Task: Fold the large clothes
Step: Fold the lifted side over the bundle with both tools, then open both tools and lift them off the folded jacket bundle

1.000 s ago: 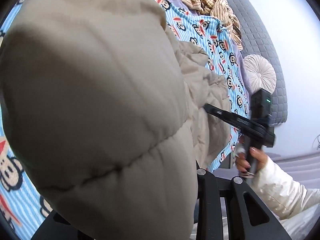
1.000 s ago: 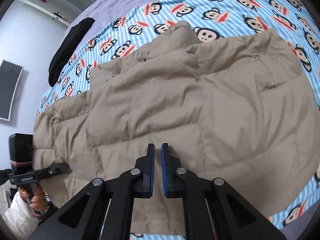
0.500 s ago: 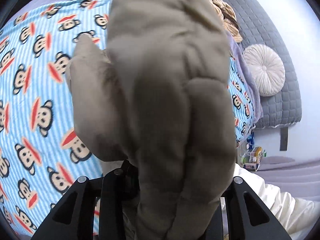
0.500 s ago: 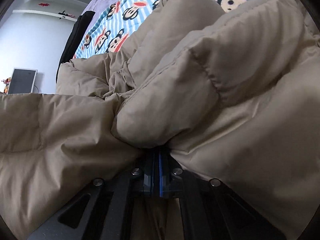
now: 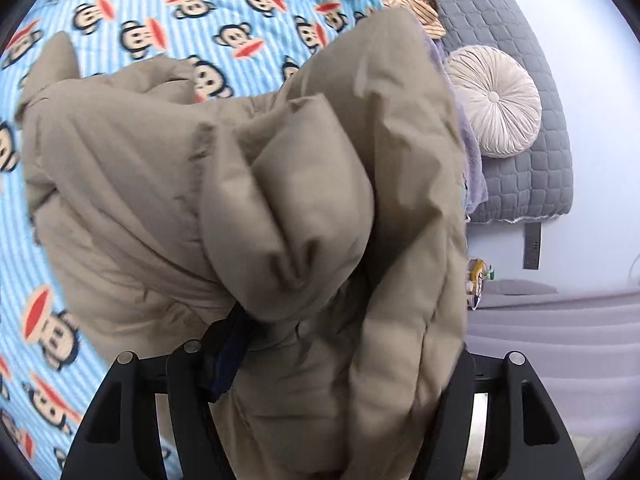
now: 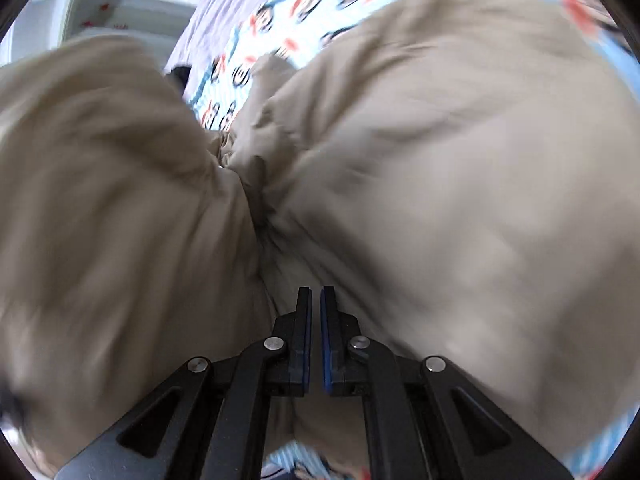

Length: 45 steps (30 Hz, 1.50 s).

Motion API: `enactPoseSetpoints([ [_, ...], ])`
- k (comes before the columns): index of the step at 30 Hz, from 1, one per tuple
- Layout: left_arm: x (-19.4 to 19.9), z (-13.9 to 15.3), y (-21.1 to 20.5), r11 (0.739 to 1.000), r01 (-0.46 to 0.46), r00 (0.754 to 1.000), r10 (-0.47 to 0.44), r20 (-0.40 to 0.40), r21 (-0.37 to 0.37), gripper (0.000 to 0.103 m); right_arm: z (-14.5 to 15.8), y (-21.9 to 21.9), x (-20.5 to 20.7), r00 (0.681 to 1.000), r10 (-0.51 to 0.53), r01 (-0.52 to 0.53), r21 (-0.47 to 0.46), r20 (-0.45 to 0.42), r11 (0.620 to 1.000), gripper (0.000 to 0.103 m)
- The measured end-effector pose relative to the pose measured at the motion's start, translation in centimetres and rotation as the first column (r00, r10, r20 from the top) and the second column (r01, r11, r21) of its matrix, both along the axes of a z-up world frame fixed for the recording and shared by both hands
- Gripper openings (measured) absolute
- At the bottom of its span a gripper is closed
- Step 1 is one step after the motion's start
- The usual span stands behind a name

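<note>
left tongs (image 5: 332,364) just widening, right tongs (image 6: 315,300) closed

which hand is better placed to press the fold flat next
Right, probably. The right gripper is shut with nothing between its pads, low over the jacket. The left gripper has just been opening, and a bunched fold of the jacket still drapes between its fingers.
</note>
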<state>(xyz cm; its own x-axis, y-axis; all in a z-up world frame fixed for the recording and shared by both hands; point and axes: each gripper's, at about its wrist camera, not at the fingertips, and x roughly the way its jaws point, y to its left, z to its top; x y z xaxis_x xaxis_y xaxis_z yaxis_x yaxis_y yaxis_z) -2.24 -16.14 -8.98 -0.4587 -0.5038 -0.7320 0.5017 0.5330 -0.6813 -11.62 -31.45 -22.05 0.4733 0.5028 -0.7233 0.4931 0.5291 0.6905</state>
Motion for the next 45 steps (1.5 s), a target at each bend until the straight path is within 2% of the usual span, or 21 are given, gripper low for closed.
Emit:
enactPoseSetpoints([
  [5, -0.9, -3.8, -1.5, 0.999, 0.03, 0.998, -0.031, 0.062, 0.018, 0.067, 2.1, -1.0, -6.6, 0.995, -0.102, 0.102, -0.034, 0.001, 0.994, 0.006],
  [6, -1.0, -4.6, -2.0, 0.999, 0.028, 0.997, -0.03, 0.066, 0.025, 0.068, 2.6, -1.1, -7.7, 0.993, -0.114, 0.114, -0.055, -0.005, 0.992, 0.011],
  [8, -1.2, -6.7, -4.1, 0.999, 0.03, 0.996, -0.033, 0.082, 0.03, 0.075, 3.7, -1.0, -9.6, 0.992, -0.127, 0.126, -0.096, -0.013, 0.987, 0.049],
  [9, -1.3, -7.0, -5.1, 0.999, 0.038, 0.994, -0.042, 0.103, 0.039, 0.075, 4.4, -1.0, -10.5, 0.991, -0.134, 0.132, -0.117, -0.009, 0.984, 0.08],
  [10, -1.4, -7.5, -6.2, 0.997, 0.053, 0.99, -0.059, 0.127, 0.048, 0.075, 5.3, -0.9, -11.4, 0.99, -0.142, 0.143, -0.131, 0.013, 0.981, 0.084],
  [14, -1.5, -8.1, -10.0, 0.993, 0.09, 0.972, -0.105, 0.212, 0.077, 0.075, 8.9, 0.0, -13.5, 0.982, -0.134, 0.149, -0.112, 0.13, 0.982, 0.084],
  [17, -1.4, -5.4, -9.6, 0.995, 0.088, 0.949, -0.099, 0.3, 0.051, 0.075, 9.7, 1.3, -11.3, 0.983, -0.078, 0.097, -0.113, 0.166, 0.989, 0.084],
  [18, -1.4, -4.2, -9.2, 0.996, 0.077, 0.929, -0.085, 0.36, 0.038, 0.075, 9.8, 1.3, -11.1, 0.984, -0.061, 0.083, -0.127, 0.167, 0.988, 0.084],
  [19, -1.5, -3.1, -8.4, 0.998, 0.063, 0.902, -0.07, 0.426, 0.031, 0.075, 9.6, 1.8, -10.0, 0.987, -0.047, 0.072, -0.164, 0.153, 0.984, 0.084],
  [20, -1.5, -1.9, -7.5, 0.999, 0.04, 0.858, -0.047, 0.511, 0.024, 0.075, 9.5, 2.0, -9.6, 0.991, -0.045, 0.07, -0.207, 0.126, 0.976, 0.083],
  [21, -1.5, -0.6, -6.1, 1.0, 0.004, 0.806, -0.017, 0.592, 0.022, 0.075, 9.1, 2.1, -8.7, 0.995, -0.054, 0.075, -0.258, 0.087, 0.963, 0.071],
  [22, -1.2, 0.5, -4.4, 0.999, -0.046, 0.742, 0.019, 0.67, 0.023, 0.075, 8.9, 2.3, -8.0, 0.995, -0.069, 0.086, -0.295, 0.066, 0.951, 0.034],
  [23, -0.6, 0.8, -3.0, 0.995, -0.094, 0.69, 0.047, 0.722, 0.025, 0.075, 8.7, 2.0, -7.7, 0.995, -0.08, 0.097, -0.311, 0.066, 0.945, 0.019],
  [25, 1.0, 0.0, -0.8, 0.983, -0.178, 0.646, 0.077, 0.759, 0.051, 0.075, 9.2, 1.3, -8.4, 0.992, -0.112, 0.127, -0.365, 0.063, 0.922, 0.016],
  [26, 1.9, -1.2, -0.2, 0.975, -0.206, 0.648, 0.072, 0.758, 0.084, 0.075, 9.3, 1.0, -8.9, 0.991, -0.122, 0.136, -0.393, 0.062, 0.909, 0.015],
  [28, 3.5, -4.1, 0.2, 0.958, -0.243, 0.686, 0.057, 0.725, 0.155, 0.075, 8.9, 0.4, -10.2, 0.988, -0.144, 0.151, -0.393, 0.049, 0.907, 0.015],
  [30, 4.0, -6.2, 0.0, 0.955, -0.249, 0.719, 0.072, 0.691, 0.16, 0.075, 8.3, -0.2, -11.4, 0.985, -0.17, 0.167, -0.365, 0.025, 0.916, 0.015],
  [36, 0.8, -8.0, -6.4, 0.973, -0.135, 0.686, -0.043, 0.726, 0.185, 0.075, 4.3, -1.3, -14.3, 0.962, -0.263, 0.234, -0.286, -0.068, 0.929, 0.015],
  [40, -0.9, -8.9, -9.6, 0.968, -0.111, 0.651, -0.1, 0.753, 0.224, 0.08, 1.1, -3.0, -16.2, 0.941, -0.316, 0.282, -0.231, -0.123, 0.931, 0.016],
  [43, -0.7, -9.3, -10.0, 0.961, -0.133, 0.659, -0.097, 0.746, 0.242, 0.08, 0.7, -4.9, -17.5, 0.92, -0.365, 0.346, -0.141, -0.14, 0.927, 0.02],
  [45, -0.3, -9.5, -10.0, 0.958, -0.146, 0.669, -0.088, 0.738, 0.247, 0.082, 2.2, -5.9, -18.2, 0.919, -0.368, 0.345, -0.168, -0.141, 0.924, 0.026],
])
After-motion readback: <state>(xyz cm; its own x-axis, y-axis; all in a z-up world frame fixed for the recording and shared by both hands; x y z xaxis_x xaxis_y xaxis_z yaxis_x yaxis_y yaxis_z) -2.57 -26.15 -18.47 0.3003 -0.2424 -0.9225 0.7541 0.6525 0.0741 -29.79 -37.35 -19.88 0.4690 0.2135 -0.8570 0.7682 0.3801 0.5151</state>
